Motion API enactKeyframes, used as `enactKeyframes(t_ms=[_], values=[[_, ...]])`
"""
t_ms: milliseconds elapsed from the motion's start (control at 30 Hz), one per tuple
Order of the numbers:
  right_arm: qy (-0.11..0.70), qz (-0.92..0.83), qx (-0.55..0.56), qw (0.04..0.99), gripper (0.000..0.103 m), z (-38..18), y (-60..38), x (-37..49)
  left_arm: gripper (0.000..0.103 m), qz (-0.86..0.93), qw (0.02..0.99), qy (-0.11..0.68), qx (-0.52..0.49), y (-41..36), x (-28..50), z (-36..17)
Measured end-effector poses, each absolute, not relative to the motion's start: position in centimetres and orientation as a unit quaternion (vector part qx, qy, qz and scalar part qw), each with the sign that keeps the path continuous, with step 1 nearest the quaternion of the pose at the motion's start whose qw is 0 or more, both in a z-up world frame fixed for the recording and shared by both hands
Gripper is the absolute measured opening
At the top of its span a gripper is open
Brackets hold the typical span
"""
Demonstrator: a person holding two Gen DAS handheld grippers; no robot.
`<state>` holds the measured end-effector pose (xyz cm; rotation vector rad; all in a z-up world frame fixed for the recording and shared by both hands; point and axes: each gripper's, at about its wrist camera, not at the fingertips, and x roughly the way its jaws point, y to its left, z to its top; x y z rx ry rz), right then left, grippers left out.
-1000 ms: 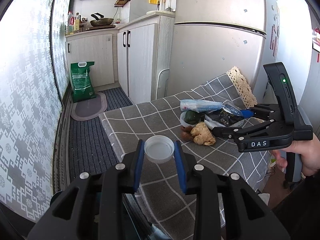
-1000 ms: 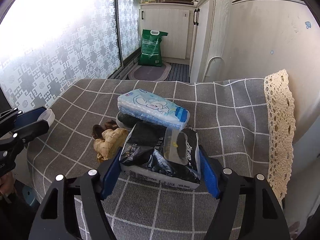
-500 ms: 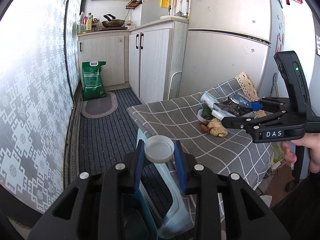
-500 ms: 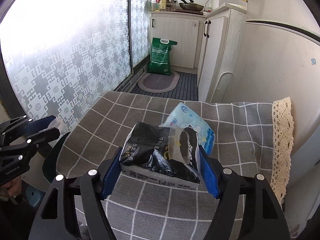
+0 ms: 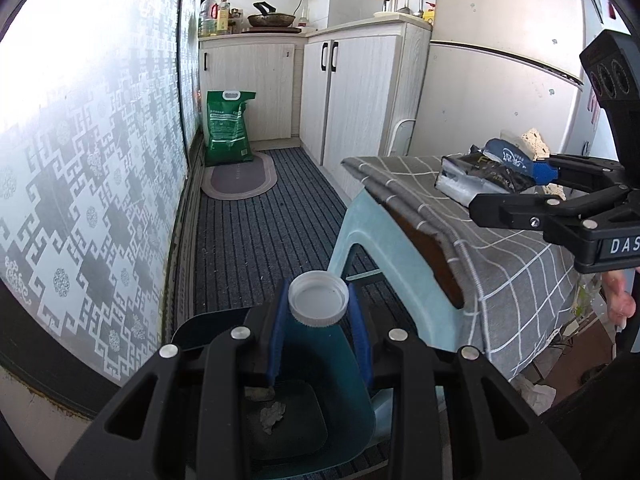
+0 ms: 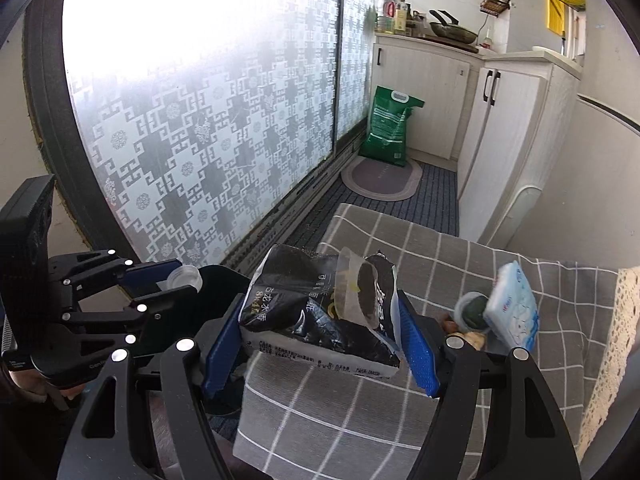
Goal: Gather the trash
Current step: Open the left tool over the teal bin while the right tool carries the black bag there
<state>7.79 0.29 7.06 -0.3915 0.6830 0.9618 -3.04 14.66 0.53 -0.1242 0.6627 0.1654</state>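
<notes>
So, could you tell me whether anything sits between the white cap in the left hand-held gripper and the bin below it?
Nothing visible does. The left hand-held gripper holds the cap right above the open bin, whose mouth shows only crumpled scraps at the bottom.

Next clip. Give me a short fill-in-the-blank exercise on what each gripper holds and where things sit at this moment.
1. The left gripper is shut on a white ____.
2. The right gripper clamps a ____ snack bag over the checked tablecloth.
3. Below the left gripper, on the floor, stands a teal ____ with crumpled scraps in it.
4. The green sack stands on the ____ by the cabinets.

Missing words: cap; black; bin; floor
</notes>
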Motion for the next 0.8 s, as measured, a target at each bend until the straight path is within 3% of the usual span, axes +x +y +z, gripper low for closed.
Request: enactKeyframes(t_ms=[800], values=[[0.371, 0.534, -0.210, 0.730, 0.073, 4.1, 8.5, 3.6, 0.032, 0.124, 0.868, 0.463, -0.127, 20.5, -4.8, -10.1]])
